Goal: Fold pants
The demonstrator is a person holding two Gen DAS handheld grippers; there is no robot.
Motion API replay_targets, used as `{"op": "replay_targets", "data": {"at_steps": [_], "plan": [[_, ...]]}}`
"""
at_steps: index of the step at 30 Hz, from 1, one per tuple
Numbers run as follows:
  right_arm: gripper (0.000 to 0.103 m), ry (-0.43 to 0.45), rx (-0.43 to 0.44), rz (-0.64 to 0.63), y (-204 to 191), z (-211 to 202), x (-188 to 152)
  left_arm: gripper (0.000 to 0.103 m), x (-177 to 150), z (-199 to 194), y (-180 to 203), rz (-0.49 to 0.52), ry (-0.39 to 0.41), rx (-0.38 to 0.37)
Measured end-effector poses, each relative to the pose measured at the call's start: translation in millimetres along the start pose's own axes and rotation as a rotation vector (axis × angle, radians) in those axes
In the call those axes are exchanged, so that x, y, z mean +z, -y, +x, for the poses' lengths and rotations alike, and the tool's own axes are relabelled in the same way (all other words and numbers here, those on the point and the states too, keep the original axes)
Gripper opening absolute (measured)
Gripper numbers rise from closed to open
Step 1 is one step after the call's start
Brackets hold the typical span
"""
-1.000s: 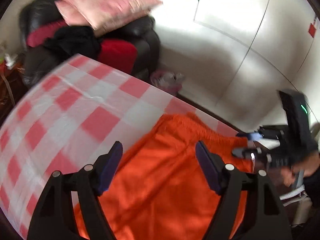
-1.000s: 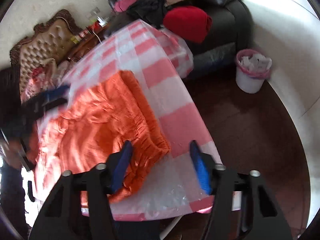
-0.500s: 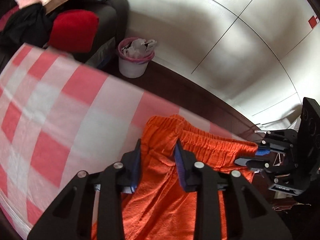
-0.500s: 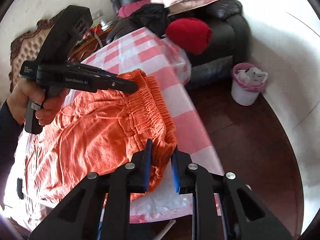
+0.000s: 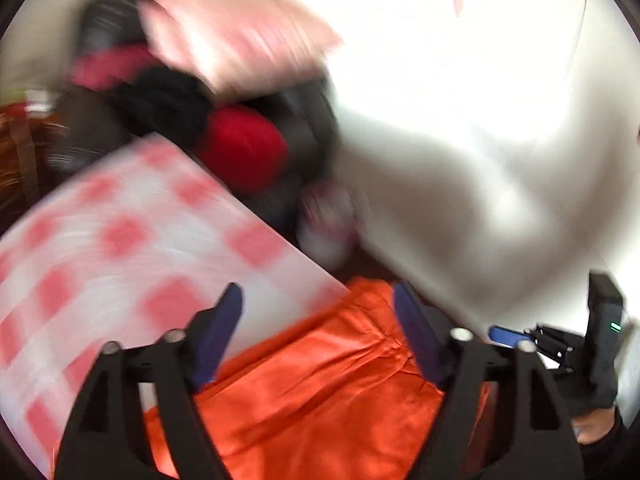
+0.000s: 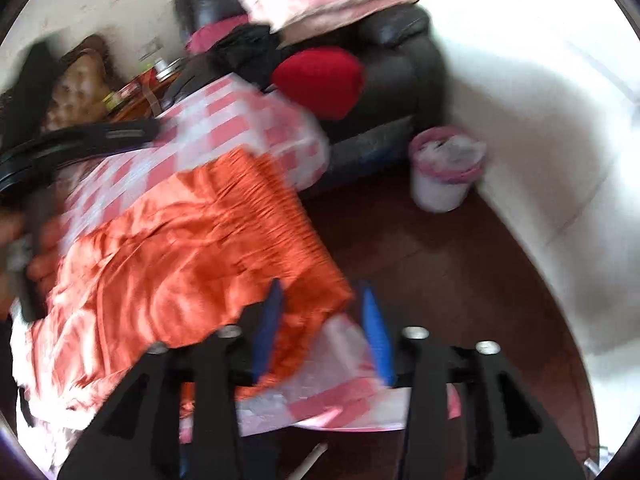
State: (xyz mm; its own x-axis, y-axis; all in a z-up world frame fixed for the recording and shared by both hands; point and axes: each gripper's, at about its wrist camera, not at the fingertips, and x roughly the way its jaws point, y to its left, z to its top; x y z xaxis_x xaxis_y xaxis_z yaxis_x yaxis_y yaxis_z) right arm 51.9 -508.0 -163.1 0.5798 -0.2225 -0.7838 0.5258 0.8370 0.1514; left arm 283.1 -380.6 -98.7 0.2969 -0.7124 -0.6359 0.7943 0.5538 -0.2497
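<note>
The pants (image 6: 188,248) are orange cloth with a soft sheen, creased, the waistband (image 6: 288,224) finely gathered into ribs. The tabletop (image 5: 120,248) wears a smooth, faintly glossy pink-and-white checked cover. Both tongs, left (image 5: 320,332) and right (image 6: 320,328), are matt black plastic with blue pads and bright metal screw heads. The armchair (image 6: 400,64) looks like glossy black leather; the floor (image 6: 460,280) is dark polished wood.
</note>
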Motion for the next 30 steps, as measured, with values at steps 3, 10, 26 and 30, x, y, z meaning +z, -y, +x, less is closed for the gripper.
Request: {"op": "replay_targets", "data": {"at_steps": [3, 10, 26, 30], "plan": [[0.063, 0.140, -0.028, -0.052, -18.9, -31.3, -2.3, 0.087, -53.7, -98.6, -24.0, -0.039, 0.180, 0.228], [0.080, 0.242, 0.113, -0.308, -140.0, -38.8, -38.8, 0.044, -235.9, -218.7, -97.3, -0.401, 0.053, 0.678], [0.086, 0.124, -0.021, -0.468, -168.6, 16.5, -100.6, 0.045, -345.8, -312.4, -155.3, -0.598, -0.015, 0.784], [0.087, 0.127, -0.042, -0.551, -165.3, 9.7, -104.2, 0.045, -356.2, -332.8, -157.5, -0.633, 0.025, 0.831]]}}
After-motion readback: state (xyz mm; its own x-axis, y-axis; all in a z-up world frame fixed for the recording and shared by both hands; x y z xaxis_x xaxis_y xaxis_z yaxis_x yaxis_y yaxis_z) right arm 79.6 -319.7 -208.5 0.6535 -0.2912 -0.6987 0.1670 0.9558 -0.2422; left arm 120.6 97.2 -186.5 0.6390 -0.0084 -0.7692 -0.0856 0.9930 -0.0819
